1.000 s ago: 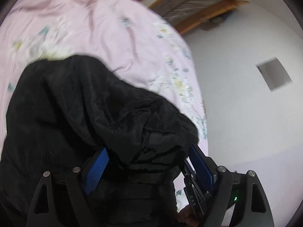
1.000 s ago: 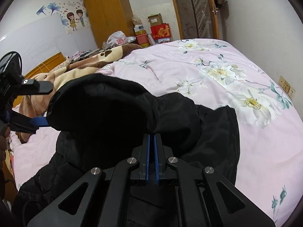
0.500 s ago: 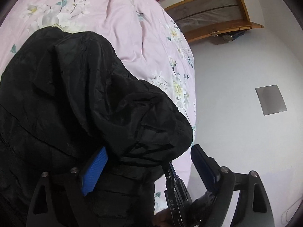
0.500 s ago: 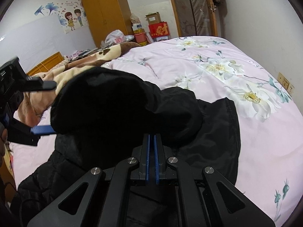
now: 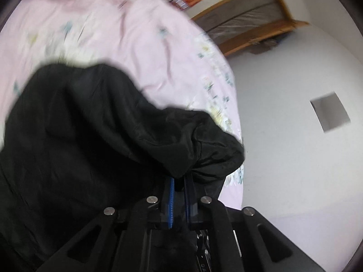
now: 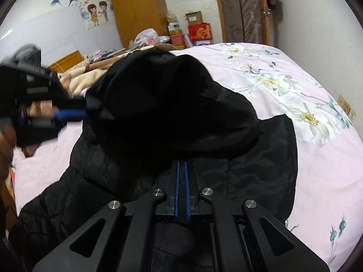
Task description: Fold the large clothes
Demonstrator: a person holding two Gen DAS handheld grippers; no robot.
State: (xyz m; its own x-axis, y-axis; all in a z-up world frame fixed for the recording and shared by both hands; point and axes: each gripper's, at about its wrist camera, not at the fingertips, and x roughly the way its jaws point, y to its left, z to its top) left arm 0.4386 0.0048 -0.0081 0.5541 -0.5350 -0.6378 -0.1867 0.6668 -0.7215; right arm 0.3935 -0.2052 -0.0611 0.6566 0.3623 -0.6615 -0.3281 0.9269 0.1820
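Note:
A large black padded jacket (image 6: 181,117) with a hood lies on the pink flowered bed (image 6: 306,95). My left gripper (image 5: 178,181) is shut on a fold of the jacket (image 5: 95,136); it also shows at the left of the right wrist view (image 6: 90,107), pinching the hood's edge. My right gripper (image 6: 181,165) is shut on the jacket's near edge, with the fabric bunched over its fingertips. The hood is lifted and folded over the jacket's body.
A brown blanket (image 6: 90,74) lies at the bed's far left. A wooden wardrobe (image 6: 136,9), boxes (image 6: 199,31) and a door (image 6: 242,9) stand beyond the bed. A white wall (image 5: 295,158) runs along the bed's right side.
My left gripper was open around the jacket's fold and has shut on it. It has lifted the hood's edge up and toward the middle. My right gripper has stayed shut.

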